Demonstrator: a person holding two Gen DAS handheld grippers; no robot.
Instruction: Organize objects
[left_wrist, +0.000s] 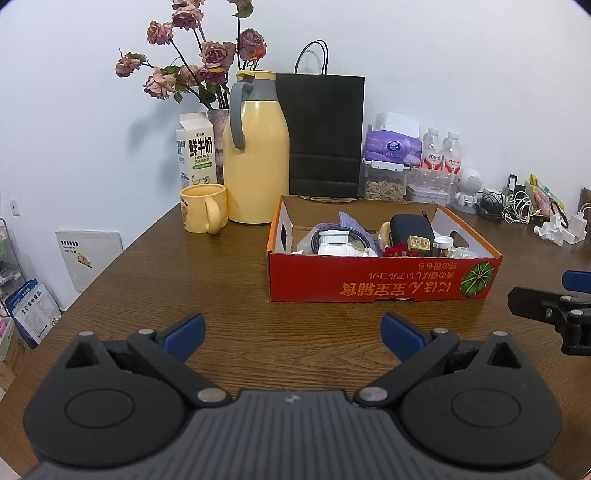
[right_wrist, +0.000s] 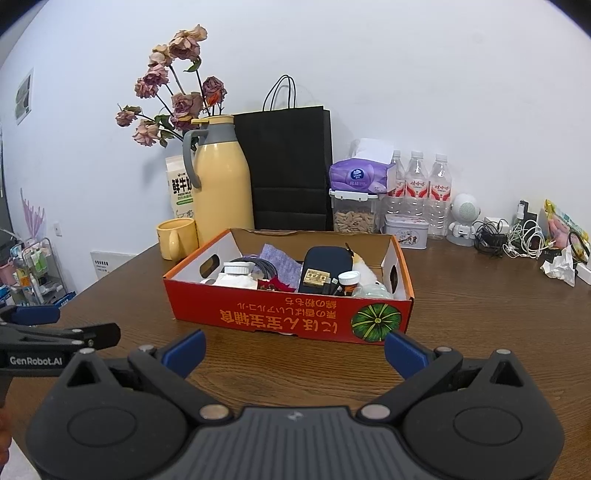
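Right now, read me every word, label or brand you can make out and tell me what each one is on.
"鲜牛奶" and "FRESH MILK": milk carton.
"GenRobot.AI": side of the left gripper, seen from the right wrist view.
Large yellow Japanese print, upside down: red cardboard box; only partly legible.
Purple tissue pack: logo too small to read.
Water bottles: red labels blurred.
White panel by the wall: print too small.

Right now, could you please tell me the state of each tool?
Left tool: open, holding nothing.
Right tool: open, holding nothing.
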